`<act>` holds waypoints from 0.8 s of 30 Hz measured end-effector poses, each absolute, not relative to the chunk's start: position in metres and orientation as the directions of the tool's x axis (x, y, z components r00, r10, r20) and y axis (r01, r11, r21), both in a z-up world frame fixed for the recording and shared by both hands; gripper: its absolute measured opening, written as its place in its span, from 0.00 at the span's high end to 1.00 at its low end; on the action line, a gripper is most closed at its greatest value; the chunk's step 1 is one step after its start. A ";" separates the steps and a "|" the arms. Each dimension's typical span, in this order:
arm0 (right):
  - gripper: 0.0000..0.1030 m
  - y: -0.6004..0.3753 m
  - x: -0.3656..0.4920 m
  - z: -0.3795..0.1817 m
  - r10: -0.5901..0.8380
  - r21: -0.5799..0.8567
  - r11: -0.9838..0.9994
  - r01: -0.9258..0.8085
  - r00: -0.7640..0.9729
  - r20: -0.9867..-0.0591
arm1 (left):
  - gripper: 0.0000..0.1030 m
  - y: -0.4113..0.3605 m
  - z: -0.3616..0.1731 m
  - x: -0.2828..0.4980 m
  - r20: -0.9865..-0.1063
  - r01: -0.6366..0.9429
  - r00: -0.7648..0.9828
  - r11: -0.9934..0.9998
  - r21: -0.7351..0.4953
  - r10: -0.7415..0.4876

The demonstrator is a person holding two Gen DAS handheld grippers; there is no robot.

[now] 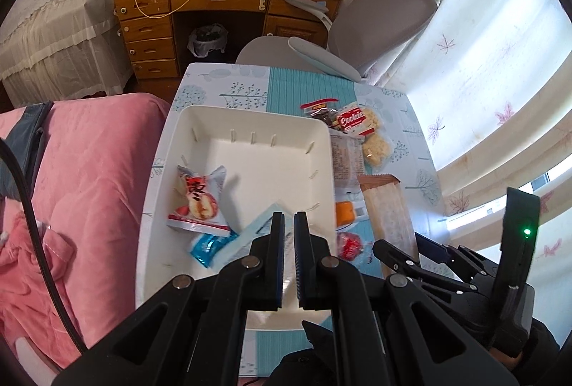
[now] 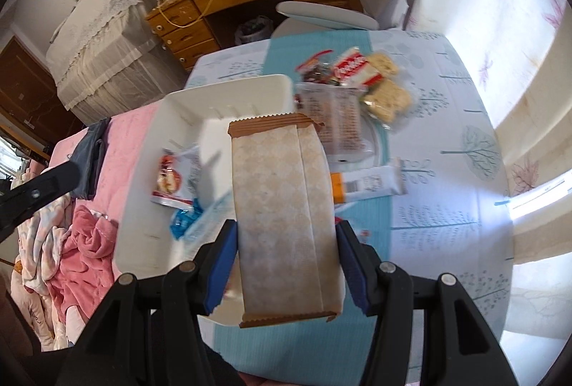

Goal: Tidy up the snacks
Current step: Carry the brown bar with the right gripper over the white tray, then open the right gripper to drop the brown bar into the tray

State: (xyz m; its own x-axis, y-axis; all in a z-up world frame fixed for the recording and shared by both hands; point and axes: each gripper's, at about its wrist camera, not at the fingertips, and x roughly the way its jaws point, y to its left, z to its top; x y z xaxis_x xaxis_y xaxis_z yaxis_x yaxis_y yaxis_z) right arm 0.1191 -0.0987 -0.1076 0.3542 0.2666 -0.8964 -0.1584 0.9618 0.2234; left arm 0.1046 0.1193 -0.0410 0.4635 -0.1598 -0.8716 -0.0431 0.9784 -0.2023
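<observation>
Progress: I count three packets lying in the white tray (image 1: 200,121): a strawberry-print packet (image 1: 198,200), a small blue one (image 1: 209,248) and a pale blue flat one (image 1: 257,228). Left on the table (image 2: 447,135), beyond my jaws: the cookie pack (image 2: 352,69), rice cakes (image 2: 388,96) and an orange-ended bar (image 2: 368,186).

Right gripper (image 2: 286,264) pitched steeply down, jaws about half open, pads clamped on the tan wafer packet (image 2: 282,193), its far end over the tray.

Left gripper (image 1: 289,253) pitched down above the tray's near end, jaws closed, empty.
</observation>
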 end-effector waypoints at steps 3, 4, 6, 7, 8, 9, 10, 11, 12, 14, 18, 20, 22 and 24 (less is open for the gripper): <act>0.46 -0.081 0.115 -0.108 0.276 0.229 0.959 -0.167 0.364 -0.890 | 0.97 0.132 -0.047 0.107 -0.877 -0.028 0.451 0.980 -0.198 -0.165; 0.46 -0.076 0.113 -0.107 0.280 0.232 0.958 -0.170 0.367 -0.887 | 0.97 0.136 -0.049 0.107 -0.879 -0.022 0.448 0.981 -0.195 -0.165; 0.46 -0.065 0.111 -0.108 0.289 0.239 0.955 -0.175 0.371 -0.882 | 0.97 0.143 -0.053 0.108 -0.883 -0.007 0.439 0.982 -0.187 -0.165; 0.46 -0.059 0.110 -0.108 0.295 0.244 0.953 -0.177 0.373 -0.880 | 0.97 0.145 -0.055 0.109 -0.885 0.000 0.435 0.983 -0.184 -0.166; 0.46 -0.054 0.110 -0.109 0.301 0.250 0.952 -0.179 0.373 -0.878 | 0.97 0.148 -0.057 0.111 -0.887 0.009 0.430 0.984 -0.180 -0.166; 0.46 -0.048 0.109 -0.110 0.307 0.256 0.950 -0.181 0.374 -0.875 | 0.97 0.152 -0.059 0.111 -0.890 0.017 0.425 0.984 -0.175 -0.165; 0.46 -0.043 0.108 -0.111 0.314 0.262 0.948 -0.183 0.375 -0.872 | 0.97 0.155 -0.061 0.112 -0.892 0.023 0.421 0.985 -0.172 -0.166; 0.46 -0.039 0.108 -0.112 0.320 0.268 0.946 -0.185 0.375 -0.870 | 0.97 0.158 -0.063 0.113 -0.894 0.029 0.418 0.985 -0.168 -0.165; 0.46 -0.034 0.108 -0.112 0.328 0.275 0.943 -0.187 0.376 -0.867 | 0.97 0.161 -0.065 0.113 -0.896 0.035 0.413 0.986 -0.164 -0.163; 0.46 -0.027 0.108 -0.114 0.336 0.283 0.940 -0.188 0.376 -0.864 | 0.97 0.166 -0.068 0.115 -0.900 0.046 0.404 0.986 -0.160 -0.164; 0.46 -0.015 0.108 -0.117 0.347 0.296 0.936 -0.190 0.370 -0.862 | 0.94 0.172 -0.074 0.116 -0.907 0.054 0.388 0.986 -0.155 -0.164; 0.45 -0.012 0.108 -0.118 0.354 0.302 0.934 -0.192 0.364 -0.862 | 0.76 0.175 -0.076 0.116 -0.912 0.049 0.380 0.987 -0.150 -0.158; 0.45 -0.010 0.108 -0.120 0.353 0.303 0.934 -0.189 0.356 -0.865 | 0.67 0.177 -0.078 0.115 -0.916 0.039 0.375 0.990 -0.137 -0.142; 0.45 -0.011 0.108 -0.121 0.347 0.301 0.937 -0.178 0.350 -0.870 | 0.57 0.178 -0.079 0.115 -0.919 0.033 0.371 0.991 -0.130 -0.133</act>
State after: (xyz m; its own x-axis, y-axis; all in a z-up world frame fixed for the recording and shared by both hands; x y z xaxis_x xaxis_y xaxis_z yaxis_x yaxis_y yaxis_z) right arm 0.1075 -0.0115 -0.1211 0.3503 0.3465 -0.8702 -0.1781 0.9367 0.3013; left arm 0.1150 0.1778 -0.0793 0.3708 -0.1329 -0.9192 0.0326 0.9910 -0.1301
